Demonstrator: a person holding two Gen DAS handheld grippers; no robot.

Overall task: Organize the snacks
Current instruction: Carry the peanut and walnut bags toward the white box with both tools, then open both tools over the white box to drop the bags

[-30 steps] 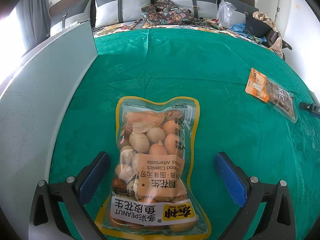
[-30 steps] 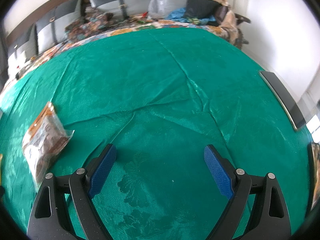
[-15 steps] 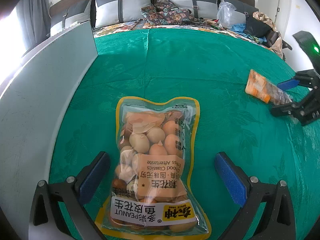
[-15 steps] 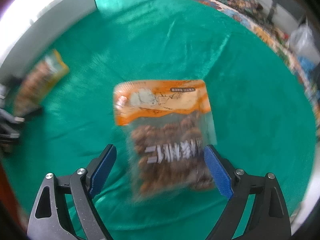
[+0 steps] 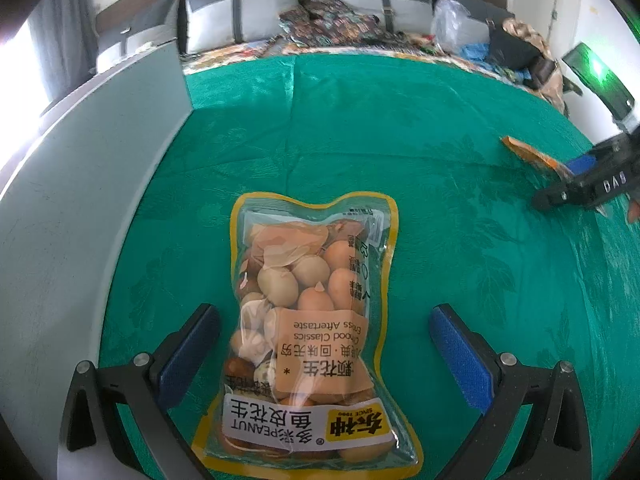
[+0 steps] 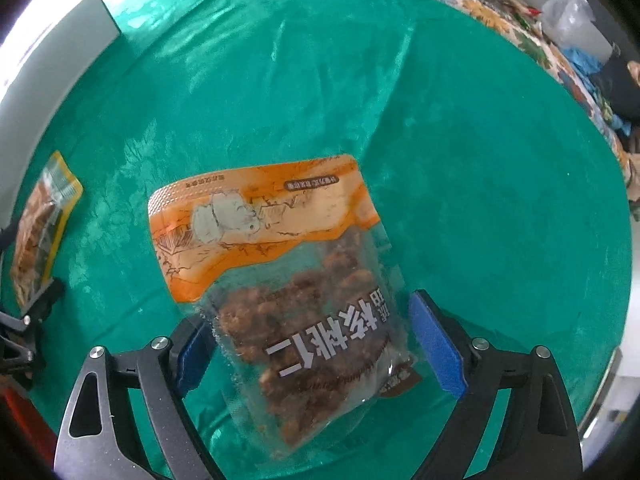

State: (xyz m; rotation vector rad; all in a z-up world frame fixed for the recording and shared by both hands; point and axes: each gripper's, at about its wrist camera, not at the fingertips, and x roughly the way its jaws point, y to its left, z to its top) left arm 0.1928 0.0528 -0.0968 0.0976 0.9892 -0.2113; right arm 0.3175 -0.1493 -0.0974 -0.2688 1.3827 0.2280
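Observation:
A clear peanut bag (image 5: pixel 316 320) with a yellow border lies flat on the green cloth (image 5: pixel 400 128). My left gripper (image 5: pixel 324 344) is open, with one blue pad on each side of the bag's lower half and not touching it. A walnut bag (image 6: pixel 288 272) with an orange top sits between the blue pads of my right gripper (image 6: pixel 316 340), whose jaws stand wide apart. In the left wrist view the walnut bag (image 5: pixel 532 154) looks tilted, edge-on, at the right gripper (image 5: pixel 580 176). The right wrist view also shows the peanut bag (image 6: pixel 44 220) far left.
A grey upright panel (image 5: pixel 80 200) borders the cloth on the left. Pillows (image 5: pixel 240 20), patterned fabric and a plastic bag (image 5: pixel 448 24) lie at the far end. A dark pile (image 5: pixel 516 52) sits at the far right corner.
My right gripper swung from bare cloth over to the walnut bag, which now sits between its fingers and has tipped up. The left gripper and peanut bag have not moved.

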